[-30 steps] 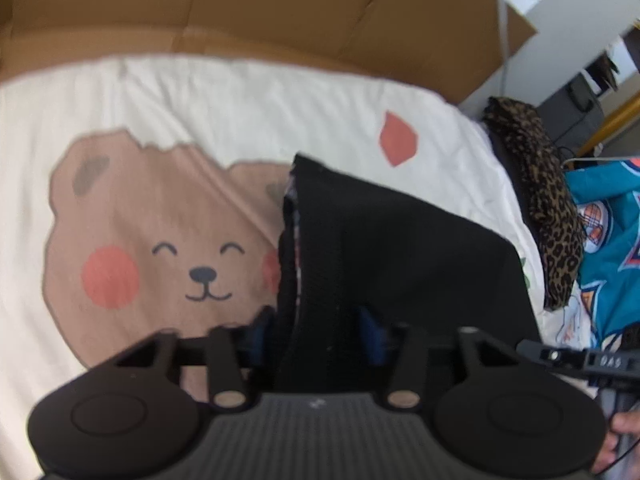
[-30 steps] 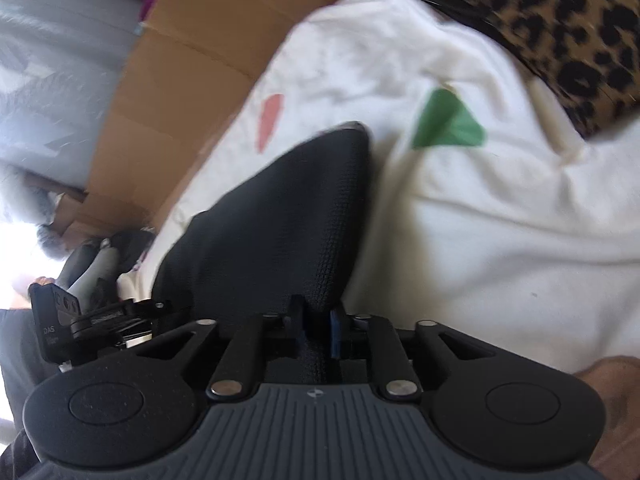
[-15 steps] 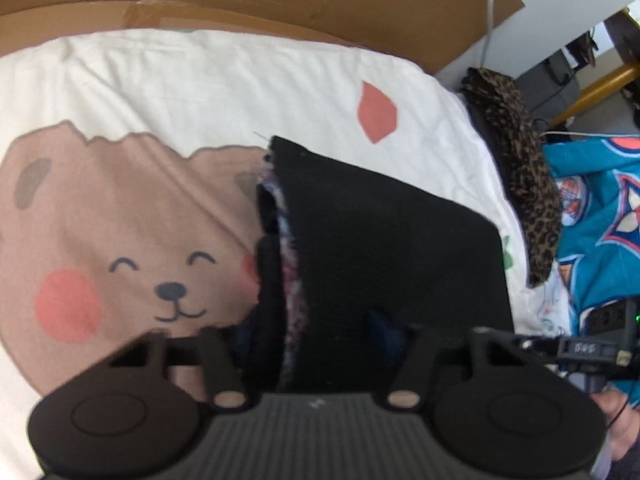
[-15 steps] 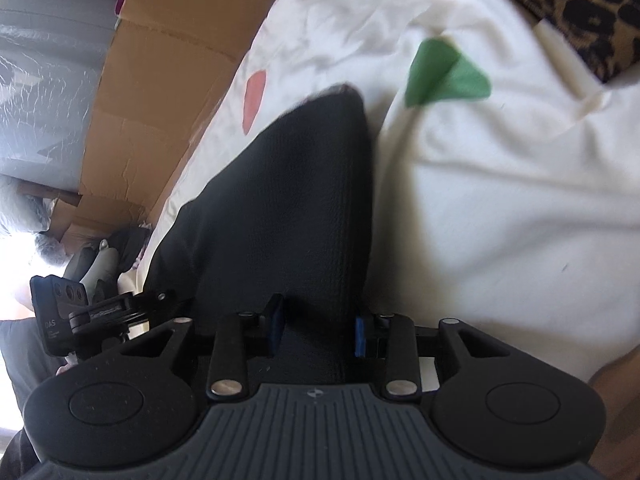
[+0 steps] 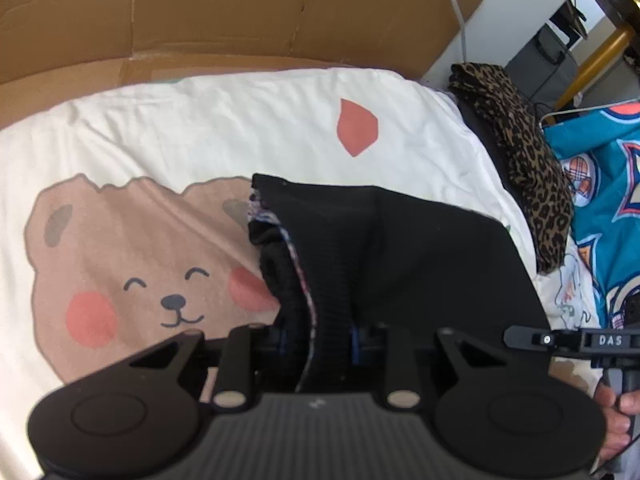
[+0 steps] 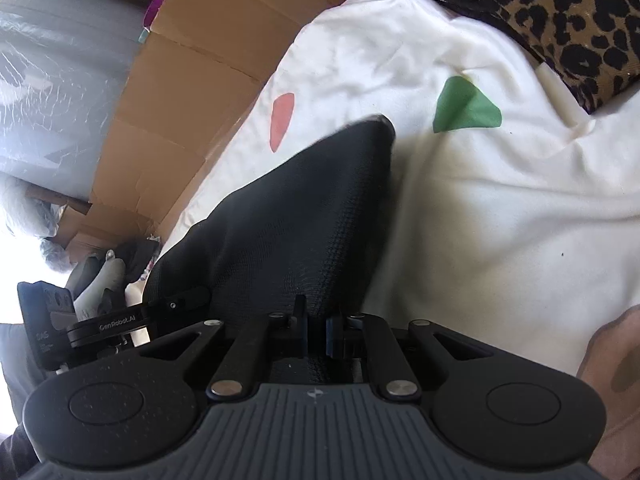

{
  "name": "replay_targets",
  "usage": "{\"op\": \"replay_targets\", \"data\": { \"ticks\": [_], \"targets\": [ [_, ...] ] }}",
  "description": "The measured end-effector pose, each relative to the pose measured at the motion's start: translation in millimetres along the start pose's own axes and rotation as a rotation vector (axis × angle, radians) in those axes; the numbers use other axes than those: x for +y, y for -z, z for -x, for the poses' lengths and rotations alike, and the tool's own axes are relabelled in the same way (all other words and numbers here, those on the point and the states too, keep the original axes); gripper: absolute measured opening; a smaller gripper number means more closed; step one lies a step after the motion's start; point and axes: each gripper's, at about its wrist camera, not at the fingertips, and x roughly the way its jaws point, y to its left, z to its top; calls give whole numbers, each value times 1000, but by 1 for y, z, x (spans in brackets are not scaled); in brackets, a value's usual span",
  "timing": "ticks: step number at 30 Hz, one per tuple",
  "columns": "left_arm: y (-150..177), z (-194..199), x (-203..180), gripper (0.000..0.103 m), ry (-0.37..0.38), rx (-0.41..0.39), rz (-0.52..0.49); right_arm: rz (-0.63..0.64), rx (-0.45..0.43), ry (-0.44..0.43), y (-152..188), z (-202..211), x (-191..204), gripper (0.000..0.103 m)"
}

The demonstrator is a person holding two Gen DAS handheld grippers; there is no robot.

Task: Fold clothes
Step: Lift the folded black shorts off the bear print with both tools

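Note:
A black knit garment (image 5: 400,248), folded into a thick bundle with a patterned lining showing at its left edge, is held over the bear-print sheet (image 5: 180,128). My left gripper (image 5: 318,334) is shut on the bundle's near left edge. In the right wrist view the same black garment (image 6: 300,220) runs away from my right gripper (image 6: 317,334), whose jaws are pinched tight on its near corner. The garment's far corner rests on the white sheet (image 6: 500,220) beside a green patch (image 6: 464,108). The right gripper's body (image 5: 576,340) shows at the garment's right edge.
A folded leopard-print garment (image 5: 528,172) lies along the sheet's right edge, with a teal patterned cloth (image 5: 608,208) beyond it. Brown cardboard (image 5: 240,12) stands behind the sheet. A hand (image 5: 616,432) grips the right tool's handle. Plastic-wrapped bulk (image 6: 60,80) stands behind the cardboard.
Both grippers' jaws have narrowed on the black garment since half a second ago; the right pair had widened before that. The garment has bunched up thicker at the left gripper.

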Motion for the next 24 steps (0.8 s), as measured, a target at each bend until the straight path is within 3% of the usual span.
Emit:
{"op": "replay_targets", "data": {
  "ticks": [10,24],
  "targets": [
    [-1,37,-25,27,-70,-18,-6,-26,-34,-7,3,16,12,6],
    [-11,103,-71,27,-141,-97,9,93,-68,-48,-17,76,58,5]
  ]
}}
